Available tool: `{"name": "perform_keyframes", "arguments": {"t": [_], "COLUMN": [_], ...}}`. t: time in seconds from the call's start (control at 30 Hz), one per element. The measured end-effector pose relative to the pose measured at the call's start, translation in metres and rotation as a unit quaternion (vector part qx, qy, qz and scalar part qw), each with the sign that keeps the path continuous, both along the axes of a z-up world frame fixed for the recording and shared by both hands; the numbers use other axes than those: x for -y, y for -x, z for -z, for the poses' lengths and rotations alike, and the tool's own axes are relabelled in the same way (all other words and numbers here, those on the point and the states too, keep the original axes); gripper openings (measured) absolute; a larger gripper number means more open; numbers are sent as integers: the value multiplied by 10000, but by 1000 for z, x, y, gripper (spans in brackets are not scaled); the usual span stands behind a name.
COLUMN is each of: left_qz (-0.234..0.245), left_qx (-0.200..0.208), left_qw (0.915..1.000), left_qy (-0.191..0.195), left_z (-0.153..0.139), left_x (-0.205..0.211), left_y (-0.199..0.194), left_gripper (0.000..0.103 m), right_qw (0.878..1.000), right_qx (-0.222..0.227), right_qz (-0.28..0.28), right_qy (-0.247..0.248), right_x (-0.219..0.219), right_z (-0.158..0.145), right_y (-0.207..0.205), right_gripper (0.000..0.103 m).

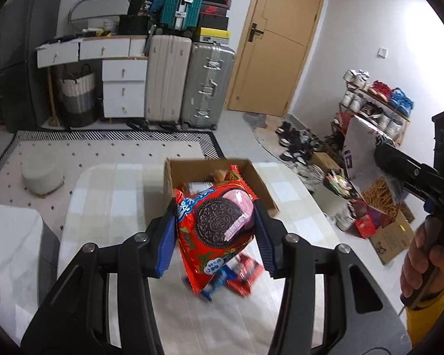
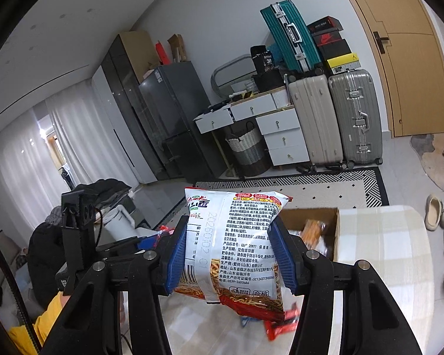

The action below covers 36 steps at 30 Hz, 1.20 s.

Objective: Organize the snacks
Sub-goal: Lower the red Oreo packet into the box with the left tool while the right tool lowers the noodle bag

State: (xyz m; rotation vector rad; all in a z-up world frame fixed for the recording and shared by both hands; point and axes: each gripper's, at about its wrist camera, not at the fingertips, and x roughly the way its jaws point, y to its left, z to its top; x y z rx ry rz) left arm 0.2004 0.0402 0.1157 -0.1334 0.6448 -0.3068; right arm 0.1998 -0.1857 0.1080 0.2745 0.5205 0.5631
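My left gripper (image 1: 214,236) is shut on a red Oreo snack bag (image 1: 219,227), held in the air above the table just short of the open cardboard box (image 1: 257,177). My right gripper (image 2: 229,251) is shut on a white and red noodle-snack bag (image 2: 236,242), its printed back facing the camera, also lifted above the table near the cardboard box (image 2: 310,216). From the left wrist view the right gripper (image 1: 379,165) shows at the right edge with its noodle-snack bag (image 1: 367,162). A few small red and blue snack packs (image 1: 236,275) lie on the table beneath both bags.
The checked tablecloth (image 1: 112,207) covers the table. Some packs sit inside the box. Suitcases (image 1: 189,80), white drawers (image 1: 124,88) and a wooden door (image 1: 281,38) stand behind. Shoes and a shoe rack (image 1: 373,103) lie right. A person's hand (image 1: 423,260) in a yellow sleeve holds the right gripper.
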Motion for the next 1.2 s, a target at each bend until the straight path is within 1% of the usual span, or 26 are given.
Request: {"name": "perform_keyframes", "arguments": {"t": [0.1, 0.2, 0.3, 0.47, 0.6, 0.73, 0.9, 1.03, 1.2], "left_qz": [-38, 42, 29, -8, -11, 44, 128, 68, 93], "left_qx": [72, -90, -275, -539, -756, -1071, -1328, -1440, -1486], "left_qw": [9999, 9999, 9996, 9983, 9967, 9941, 9910, 9895, 9887], "left_qy": [-113, -57, -83, -237, -308, -180, -59, -99, -141], "left_z": [-4, -3, 5, 25, 48, 76, 103, 126, 145], "left_x": [9, 19, 28, 47, 55, 61, 66, 69, 73], "left_y": [-29, -63, -102, -167, -206, -250, -292, -320, -339], "left_gripper": [44, 44, 44, 44, 44, 44, 44, 44, 45], "right_qw": [10000, 9999, 9995, 9985, 9971, 9956, 9937, 9926, 9918], "right_qx": [-83, -139, -305, -508, -705, -885, -1051, -1144, -1211], "right_qz": [0, 42, 75, 140, 201, 268, 318, 325, 326], "right_qy": [-31, 20, 49, 179, 201, 175, 201, 247, 244], "right_x": [-1, -4, -5, -9, -7, -5, -2, -1, 0], "right_z": [2, 8, 20, 44, 64, 81, 103, 117, 125], "right_y": [-31, -60, -88, -121, -147, -169, -185, -192, -198], "right_gripper": [54, 54, 54, 54, 54, 54, 54, 54, 54]}}
